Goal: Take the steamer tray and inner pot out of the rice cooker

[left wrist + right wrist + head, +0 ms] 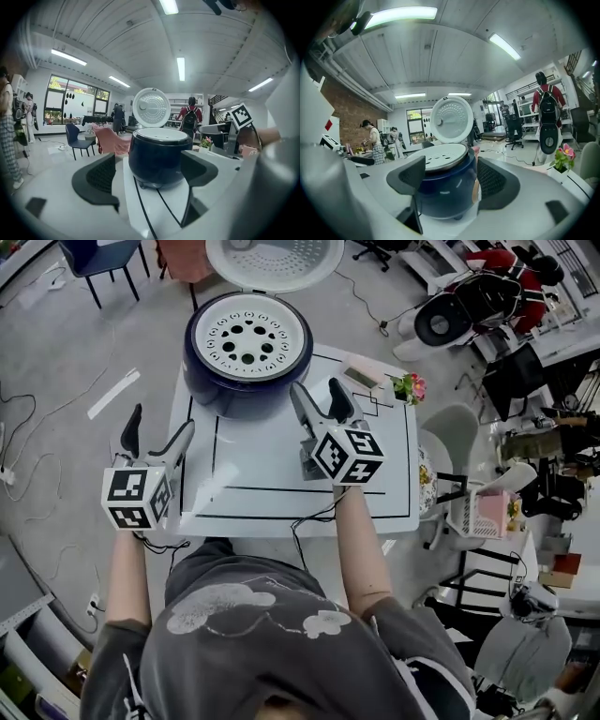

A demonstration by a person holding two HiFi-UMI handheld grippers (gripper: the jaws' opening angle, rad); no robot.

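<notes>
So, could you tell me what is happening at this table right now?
A person at a white table holds the left tongs and right tongs, both open and empty, short of a dark blue rice cooker whose lid is open. The perforated steamer tray sits in the cooker's top, untouched. The inner pot beneath it cannot be seen.

We cannot see the inner pot: the steamer tray (247, 337) covers the whole mouth of the rice cooker (246, 390) in all three views. The top edge of the head view cuts off the open lid (275, 261). The small flat item (362, 377) at the far right corner of the bench (281, 474) is too small for us to identify.
</notes>
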